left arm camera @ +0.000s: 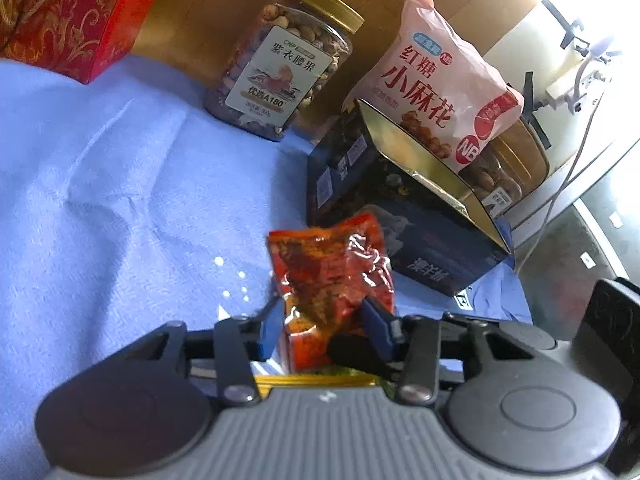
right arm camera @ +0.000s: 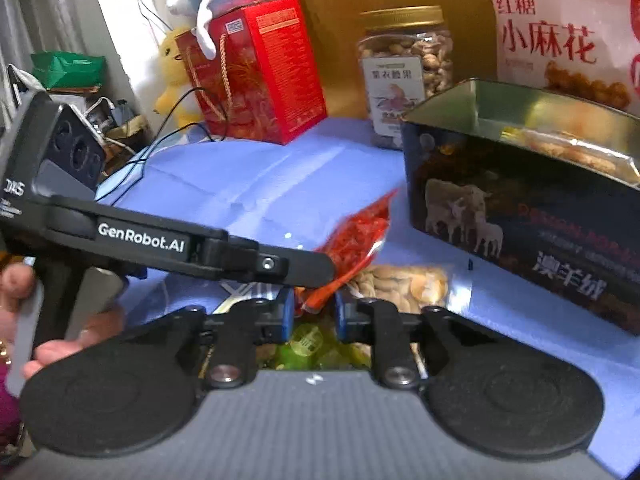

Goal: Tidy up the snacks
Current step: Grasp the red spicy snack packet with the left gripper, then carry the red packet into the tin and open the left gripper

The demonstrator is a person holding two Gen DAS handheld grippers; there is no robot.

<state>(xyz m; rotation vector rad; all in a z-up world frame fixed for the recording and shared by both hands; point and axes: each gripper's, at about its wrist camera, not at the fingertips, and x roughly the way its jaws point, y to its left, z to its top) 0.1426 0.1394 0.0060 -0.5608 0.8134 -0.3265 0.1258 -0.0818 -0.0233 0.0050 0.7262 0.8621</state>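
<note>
Over the blue cloth: the left gripper (left arm camera: pixel 320 320) carries a red snack packet (left arm camera: pixel 332 276) above the tabletop (left arm camera: pixel 100 180), just beside the open tin box (left arm camera: pixel 400 216).
Left jaws: closed partway, pinching the lower part of the red snack packet, which stands up between the blue pads.
Right jaws: the right gripper (right arm camera: pixel 314 312) is open by a narrow gap; the packet's lower corner (right arm camera: pixel 352 248) hangs near that gap, but I cannot tell whether it touches. Nothing is clearly held.
Done so far: the tin box (right arm camera: pixel 520 200) already holds a clear bag of biscuits (right arm camera: pixel 576 152), as far as the right view shows.
Left to do: the red packet, a clear bag of nuts (right arm camera: pixel 400 284) lying on the cloth and a green packet (right arm camera: pixel 316 348) under the right gripper look unsorted. My judgement is that the task is midway.
Around it: a nut jar (left arm camera: pixel 280 72), a pink snack bag (left arm camera: pixel 448 80) leaning behind the tin, and a red gift box (right arm camera: pixel 260 68) stand upright at the back.
Materials: the packet is glossy, crinkled film; the tin is dark printed metal with a shiny gold inside and straight walls; the jar is clear squarish plastic with a gold ribbed lid; the cloth is soft and creased.
</note>
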